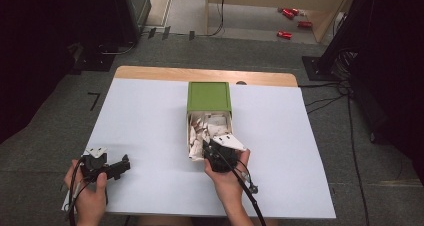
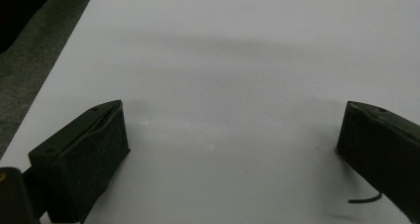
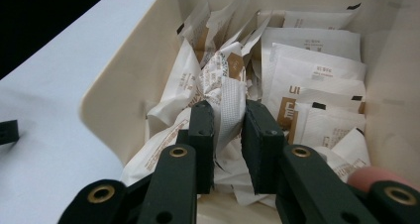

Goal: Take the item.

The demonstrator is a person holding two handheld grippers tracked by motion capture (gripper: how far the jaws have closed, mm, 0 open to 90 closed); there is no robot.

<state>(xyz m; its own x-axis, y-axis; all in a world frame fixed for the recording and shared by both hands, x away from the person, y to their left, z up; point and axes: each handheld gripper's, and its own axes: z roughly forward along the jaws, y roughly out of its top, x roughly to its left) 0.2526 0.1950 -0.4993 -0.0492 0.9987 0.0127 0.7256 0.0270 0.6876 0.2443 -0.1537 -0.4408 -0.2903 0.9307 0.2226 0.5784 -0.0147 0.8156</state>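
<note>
A packet [image 3: 225,102] is pinched between the nearly closed jaws of the right gripper [image 3: 229,135] but not yet lifted from the cream drawer [image 1: 190,136] of the green box [image 1: 209,96], so removal is judged barely begun; the left gripper [image 1: 107,168] is rested wide open and empty on the white table [image 1: 150,116]; the right hand is angled down into the drawer.

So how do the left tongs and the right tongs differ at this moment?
The left tongs stand wide open with bare white table between the jaws; the right tongs are nearly closed on a crumpled paper packet. The left tongs rest near the table's corner, while the right tongs reach into the open cream drawer full of packets. Both have black jaws and are hand-held.
</note>
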